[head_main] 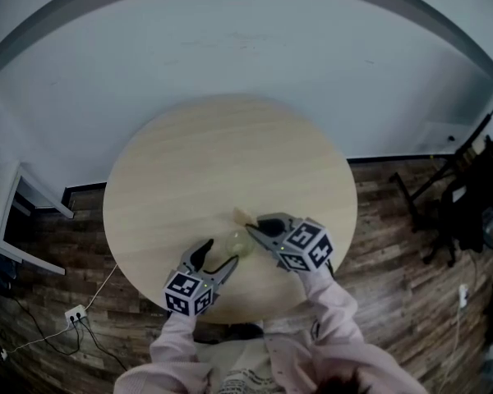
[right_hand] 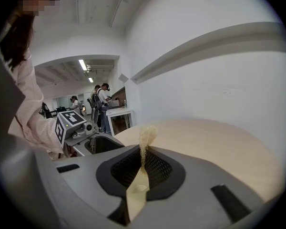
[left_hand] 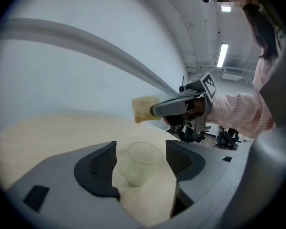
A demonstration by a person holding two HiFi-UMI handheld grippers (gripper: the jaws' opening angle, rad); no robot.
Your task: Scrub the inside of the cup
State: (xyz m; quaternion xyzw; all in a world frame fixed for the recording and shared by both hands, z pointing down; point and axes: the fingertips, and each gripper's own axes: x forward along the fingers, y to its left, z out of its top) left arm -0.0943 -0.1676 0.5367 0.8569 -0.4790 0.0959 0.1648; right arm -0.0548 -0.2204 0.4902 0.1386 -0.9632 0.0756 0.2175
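Translucent plastic, the cup (left_hand: 142, 163) stood upright on the pale round wooden table (head_main: 189, 162), toward its near edge, between the jaws of the left gripper (head_main: 220, 253). Those jaws stood wide apart, with a gap on each side of the cup, and held nothing. The right gripper (head_main: 257, 225) was clamped tight on a yellowish sponge (left_hand: 145, 109), which stuck out past its tips and hung just beyond the cup's far side, above the rim. The main risk, as I judged it, was that the cup was unheld (it looked light and thin-walled). If the sponge pressed in before the left jaws closed, the cup could tip or skid across the smooth wood toward the near edge. Closing too hard could instead buckle its soft wall or squeeze it out forward. The sponge seemed pinched along only one end, so a twist inside the cup might drag it free.
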